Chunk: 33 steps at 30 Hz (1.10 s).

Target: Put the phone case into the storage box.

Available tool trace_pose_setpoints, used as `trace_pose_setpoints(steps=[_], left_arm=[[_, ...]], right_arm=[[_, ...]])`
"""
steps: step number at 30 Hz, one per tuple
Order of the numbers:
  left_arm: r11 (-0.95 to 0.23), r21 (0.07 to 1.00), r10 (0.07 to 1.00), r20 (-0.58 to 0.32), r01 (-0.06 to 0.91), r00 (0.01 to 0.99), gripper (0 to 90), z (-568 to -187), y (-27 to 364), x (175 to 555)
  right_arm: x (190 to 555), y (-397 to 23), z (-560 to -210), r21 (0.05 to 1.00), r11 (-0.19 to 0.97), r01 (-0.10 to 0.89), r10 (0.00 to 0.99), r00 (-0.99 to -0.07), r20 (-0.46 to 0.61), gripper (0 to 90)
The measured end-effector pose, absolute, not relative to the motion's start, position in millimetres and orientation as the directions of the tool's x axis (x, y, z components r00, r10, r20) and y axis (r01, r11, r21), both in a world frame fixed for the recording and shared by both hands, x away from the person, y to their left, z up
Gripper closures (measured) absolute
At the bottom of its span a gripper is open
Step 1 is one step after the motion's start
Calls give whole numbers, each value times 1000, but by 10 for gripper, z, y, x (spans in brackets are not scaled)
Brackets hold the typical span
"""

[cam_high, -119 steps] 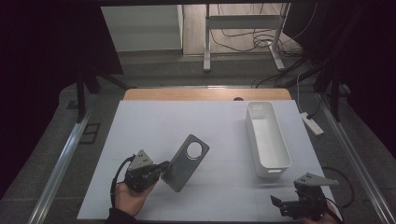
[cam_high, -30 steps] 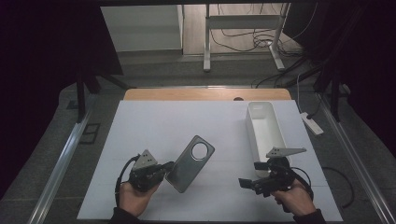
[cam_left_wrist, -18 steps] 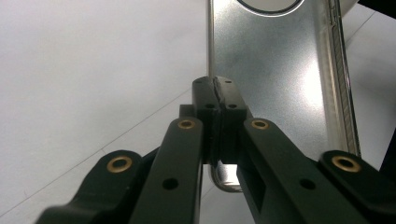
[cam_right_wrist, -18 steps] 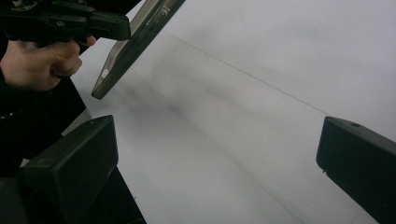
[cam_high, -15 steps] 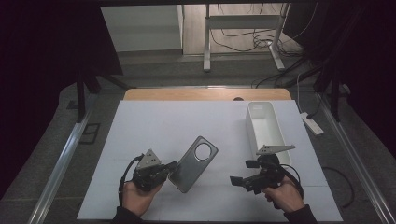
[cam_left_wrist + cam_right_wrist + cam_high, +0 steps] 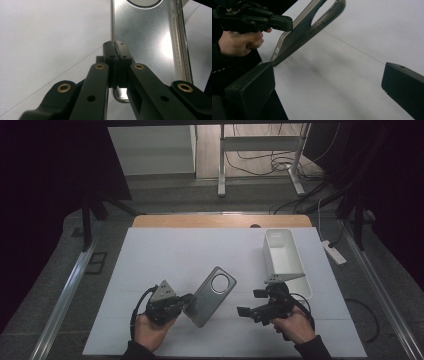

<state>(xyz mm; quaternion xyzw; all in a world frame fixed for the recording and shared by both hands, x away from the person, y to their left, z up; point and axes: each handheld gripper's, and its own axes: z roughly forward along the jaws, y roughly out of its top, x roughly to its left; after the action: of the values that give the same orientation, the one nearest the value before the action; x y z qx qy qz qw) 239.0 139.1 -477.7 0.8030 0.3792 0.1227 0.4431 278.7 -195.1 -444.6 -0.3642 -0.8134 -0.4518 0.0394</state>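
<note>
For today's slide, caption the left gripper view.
Left gripper shut on the edge of a phone case, held over the white table.

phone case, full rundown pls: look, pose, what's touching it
The phone case is a grey, see-through shell, plastic by the look, with a large round camera hole near its far end and small cutouts along one side. It is held tilted over the white table, hole end away from the person. The left gripper is shut on its long edge near the bottom corner. The open right gripper is apart from it.

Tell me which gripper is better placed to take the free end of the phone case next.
Right, probably. The right gripper is open, empty and faces the phone case across bare table. The left gripper is already shut on the case's edge, so it cannot regrasp without letting go.
</note>
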Motion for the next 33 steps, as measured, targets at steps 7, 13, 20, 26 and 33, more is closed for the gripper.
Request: trace_pose_setpoints(steps=[7,13,20,26,33], left_arm=[[-322,806,717,-135,497,684,889,-4780,1360,2391],[-325,806,714,-134,495,687,889,-4783,1334,2395],[-328,806,710,-134,493,691,889,-4783,1307,2399],[-323,805,708,-142,497,691,889,-4787,1285,2403],[-322,807,705,-145,496,694,889,-4783,1263,2402]], right_arm=[[2811,-1847,-4461,704,331,629,540,-738,405,0],[2838,-1778,-4475,694,332,639,536,-733,419,0],[2855,-1682,-4488,682,339,648,524,-732,435,0],[2874,-1616,-4501,678,341,652,519,-731,443,0],[2894,-1533,-4516,675,333,658,512,-728,457,0]])
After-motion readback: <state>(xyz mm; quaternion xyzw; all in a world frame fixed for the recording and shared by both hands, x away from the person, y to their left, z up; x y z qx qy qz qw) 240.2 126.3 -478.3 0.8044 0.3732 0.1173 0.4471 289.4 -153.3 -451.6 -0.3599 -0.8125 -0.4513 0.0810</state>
